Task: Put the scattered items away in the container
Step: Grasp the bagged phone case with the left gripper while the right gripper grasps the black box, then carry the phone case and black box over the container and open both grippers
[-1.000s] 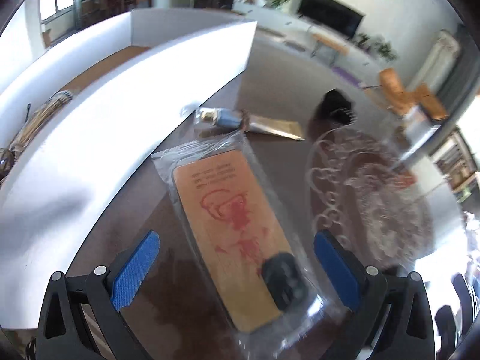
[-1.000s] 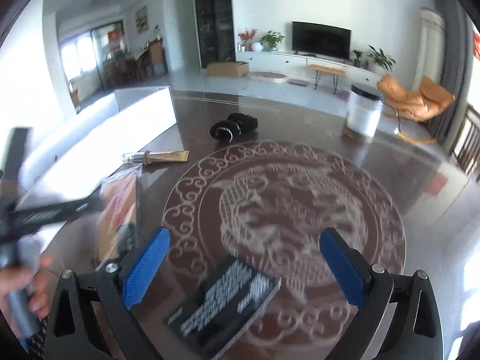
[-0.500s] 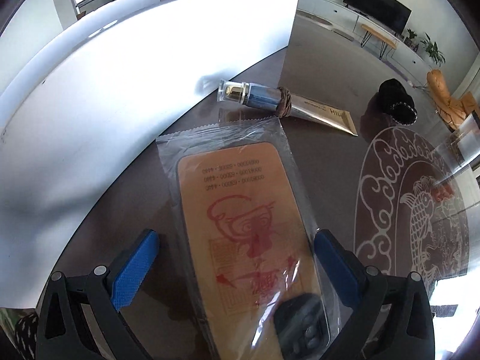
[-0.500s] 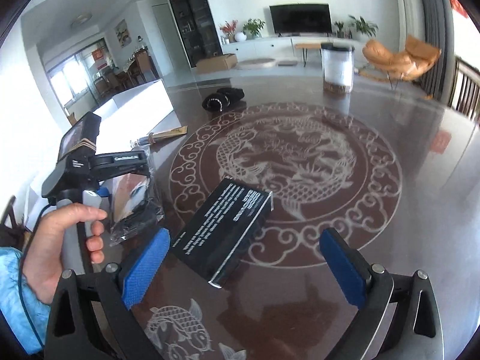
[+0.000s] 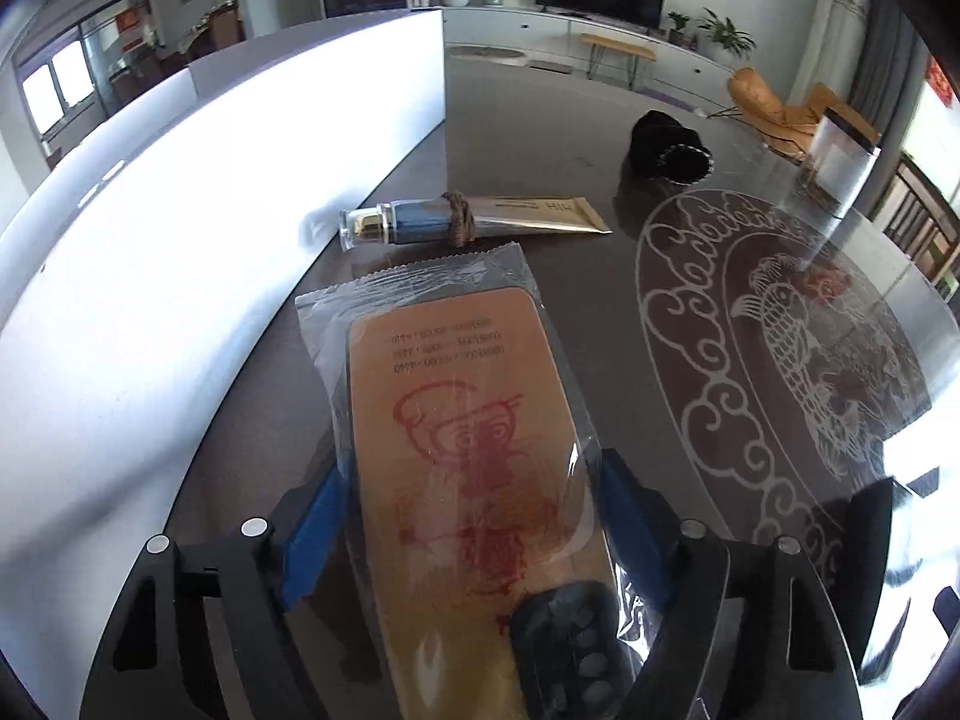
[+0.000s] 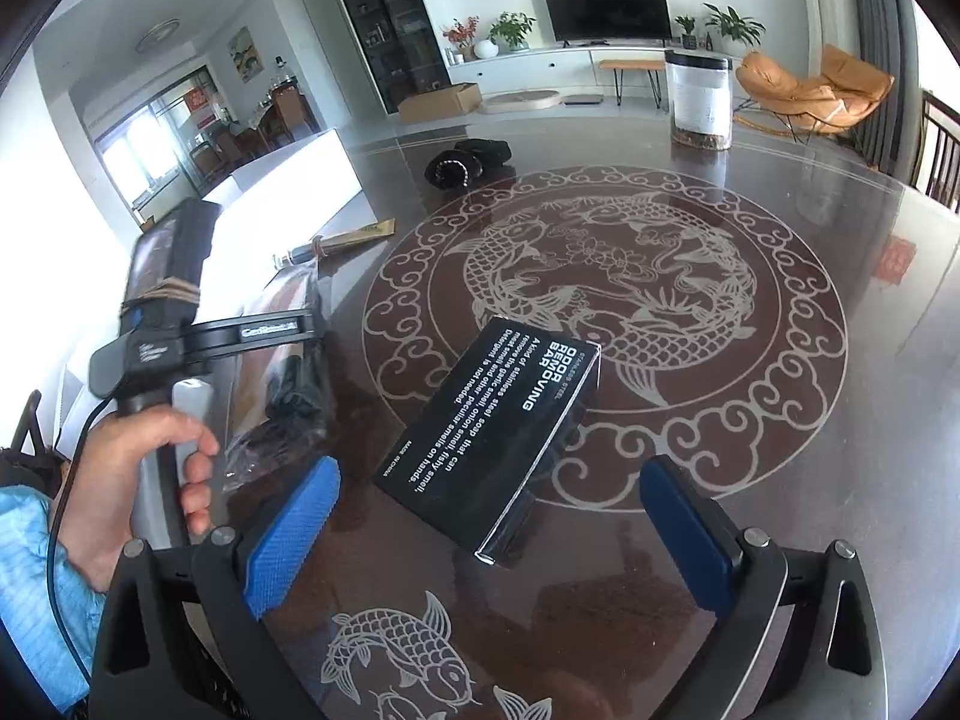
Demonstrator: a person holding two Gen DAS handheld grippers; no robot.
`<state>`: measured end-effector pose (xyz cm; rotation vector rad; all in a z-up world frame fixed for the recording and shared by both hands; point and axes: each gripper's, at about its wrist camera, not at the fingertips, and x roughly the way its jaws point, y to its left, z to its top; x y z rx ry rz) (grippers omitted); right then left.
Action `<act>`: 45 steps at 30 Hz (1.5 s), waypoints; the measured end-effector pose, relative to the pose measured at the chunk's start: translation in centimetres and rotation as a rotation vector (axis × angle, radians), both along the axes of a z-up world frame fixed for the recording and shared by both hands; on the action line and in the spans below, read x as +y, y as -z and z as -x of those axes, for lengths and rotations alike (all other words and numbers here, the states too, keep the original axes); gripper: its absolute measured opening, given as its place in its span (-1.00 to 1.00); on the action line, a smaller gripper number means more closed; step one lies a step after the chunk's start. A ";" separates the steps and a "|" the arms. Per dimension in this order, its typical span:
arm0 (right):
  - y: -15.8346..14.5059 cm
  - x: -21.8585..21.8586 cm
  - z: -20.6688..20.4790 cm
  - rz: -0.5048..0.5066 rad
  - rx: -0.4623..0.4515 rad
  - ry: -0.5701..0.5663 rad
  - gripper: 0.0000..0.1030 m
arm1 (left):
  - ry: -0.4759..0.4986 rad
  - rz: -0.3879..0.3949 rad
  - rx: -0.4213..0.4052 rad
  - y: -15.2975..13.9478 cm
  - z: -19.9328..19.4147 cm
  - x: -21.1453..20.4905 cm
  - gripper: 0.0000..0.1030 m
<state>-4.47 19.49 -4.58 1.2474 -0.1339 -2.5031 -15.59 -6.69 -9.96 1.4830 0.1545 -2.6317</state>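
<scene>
The left gripper [image 5: 474,525] straddles a clear plastic packet [image 5: 456,420] holding a tan card with red print and a small dark part at its near end; its jaws have just been closing, and the blue pads [image 5: 315,531] now sit against the packet's two long edges, though whether they truly press it I cannot tell. The packet lies flat on the dark glossy surface [image 5: 600,330], just beside the long white container [image 5: 180,240], whose wall runs along the left. Beyond the packet's far end lies a gold tube with a clear cap [image 5: 474,219], a cord tied round its middle, near the container's wall. Farther off sits a black bundle [image 5: 669,144], and a clear canister with a dark lid [image 5: 840,150] stands at the far right. In the right wrist view, the right gripper [image 6: 489,531] has its jaws spread wide, the pads touching nothing, and a black box with white lettering [image 6: 498,426] lies on the surface between and just ahead of them, over the edge of a fish medallion [image 6: 606,312]. A hand [image 6: 132,480] in a light blue sleeve grasps the left tool's handle at the left.
</scene>
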 end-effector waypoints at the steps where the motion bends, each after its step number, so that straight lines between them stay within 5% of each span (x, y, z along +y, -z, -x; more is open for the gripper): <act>1: 0.0 0.0 0.0 0.005 -0.004 0.003 0.95 | 0.023 -0.005 0.008 -0.1 -0.6 -0.1 0.50; 10: 3.4 -3.6 3.6 -0.044 -0.149 0.046 1.00 | 0.109 0.053 0.104 -2.2 -6.8 1.1 0.48; 12: 3.6 -4.9 3.8 -0.102 -0.105 0.049 0.99 | 0.114 0.056 0.113 -2.6 -7.3 0.8 0.48; 13: 3.6 -5.4 3.9 -0.149 -0.081 0.044 0.84 | 0.117 0.054 0.119 -2.9 -7.6 0.5 0.48; 14: 3.5 -5.5 3.9 -0.170 -0.067 0.046 0.27 | 0.118 0.050 0.125 -3.2 -7.8 0.4 0.48; 18: 3.4 -3.7 3.8 -0.161 -0.069 0.019 0.14 | 0.114 -0.004 0.149 -4.9 -9.1 -0.5 0.48; 22: 1.5 -2.0 3.1 -0.138 -0.046 -0.025 0.14 | 0.105 -0.098 0.193 -8.4 -9.8 -1.9 0.47; 27: -4.3 -3.2 4.5 -0.124 0.038 -0.133 0.14 | 0.055 -0.136 0.300 -15.4 -10.4 -7.6 0.47; 32: -11.0 -10.1 7.6 -0.044 0.136 -0.275 0.14 | -0.078 -0.057 0.323 -19.2 -9.3 -16.7 0.47; 37: -15.6 -22.4 9.6 0.077 0.202 -0.482 0.14 | -0.228 -0.017 0.249 -18.1 -8.7 -25.6 0.47; 41: -14.6 -31.5 10.0 0.128 0.123 -0.623 0.14 | -0.305 0.004 0.168 -15.5 -8.8 -30.3 0.47; 45: -9.7 -38.5 8.9 0.064 -0.007 -0.740 0.15 | -0.323 0.008 0.080 -12.9 -8.9 -32.8 0.47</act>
